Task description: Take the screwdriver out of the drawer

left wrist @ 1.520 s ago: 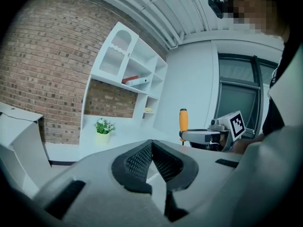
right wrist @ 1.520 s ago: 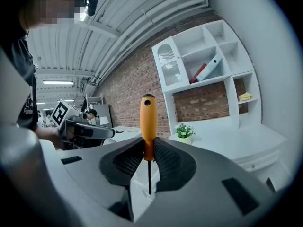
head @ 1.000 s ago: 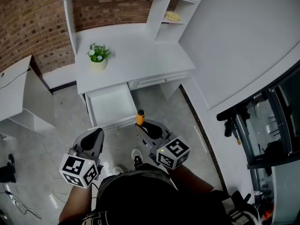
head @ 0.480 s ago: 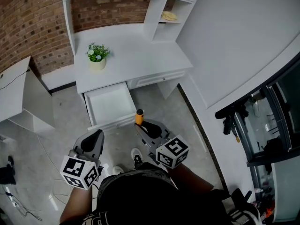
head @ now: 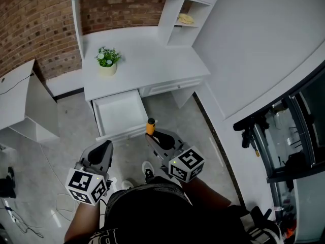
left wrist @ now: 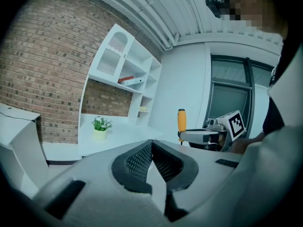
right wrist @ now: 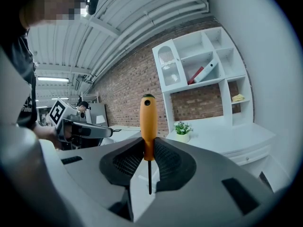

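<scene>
The orange-handled screwdriver [right wrist: 147,124] stands upright in my right gripper [right wrist: 148,157], which is shut on the lower end of its handle, the dark shaft hanging below. From the head view the screwdriver [head: 150,126] sits just in front of the open white drawer [head: 120,114], held by the right gripper [head: 161,139]. My left gripper [head: 101,153] hovers over the floor to the left, jaws shut with nothing between them [left wrist: 151,161]. The left gripper view also catches the screwdriver [left wrist: 181,123] off to the right.
A white desk [head: 147,65] with a small potted plant [head: 107,61] stands ahead, shelving [head: 179,14] above it. A second white table [head: 20,100] is at the left. Cables [head: 20,222] trail on the grey floor. A white wall [head: 259,50] runs along the right.
Hardly anything has moved; both grippers and the screwdriver stay where they were, with only a slight shift of the head camera.
</scene>
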The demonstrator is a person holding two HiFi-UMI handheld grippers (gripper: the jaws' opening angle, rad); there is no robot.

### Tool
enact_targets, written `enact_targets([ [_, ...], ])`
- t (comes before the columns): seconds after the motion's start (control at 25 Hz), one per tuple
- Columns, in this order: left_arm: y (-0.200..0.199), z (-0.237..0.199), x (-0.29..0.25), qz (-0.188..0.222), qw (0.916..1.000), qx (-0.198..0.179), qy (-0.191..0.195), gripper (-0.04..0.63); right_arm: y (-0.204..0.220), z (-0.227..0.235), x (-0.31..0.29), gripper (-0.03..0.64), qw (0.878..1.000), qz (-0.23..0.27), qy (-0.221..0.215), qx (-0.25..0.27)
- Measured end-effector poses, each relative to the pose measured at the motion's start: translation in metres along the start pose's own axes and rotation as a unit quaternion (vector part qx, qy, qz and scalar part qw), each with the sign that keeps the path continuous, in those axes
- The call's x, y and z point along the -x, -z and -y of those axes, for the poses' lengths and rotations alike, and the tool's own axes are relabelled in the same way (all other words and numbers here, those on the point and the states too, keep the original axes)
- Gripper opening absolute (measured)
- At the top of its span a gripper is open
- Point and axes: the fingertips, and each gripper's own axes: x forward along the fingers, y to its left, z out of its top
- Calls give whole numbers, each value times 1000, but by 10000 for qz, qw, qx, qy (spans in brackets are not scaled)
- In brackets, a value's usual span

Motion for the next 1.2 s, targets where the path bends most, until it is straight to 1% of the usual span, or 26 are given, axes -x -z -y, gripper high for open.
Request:
enact_targets([
  [0.44,3,-3,-3,-39,10000,52,27,17,1,1,-7,74,10000,-66,-46,43],
  [1.2,0,-14,3,15,10000,64,-22,17,0,-4,-18,74,9998,-109,-91,109],
])
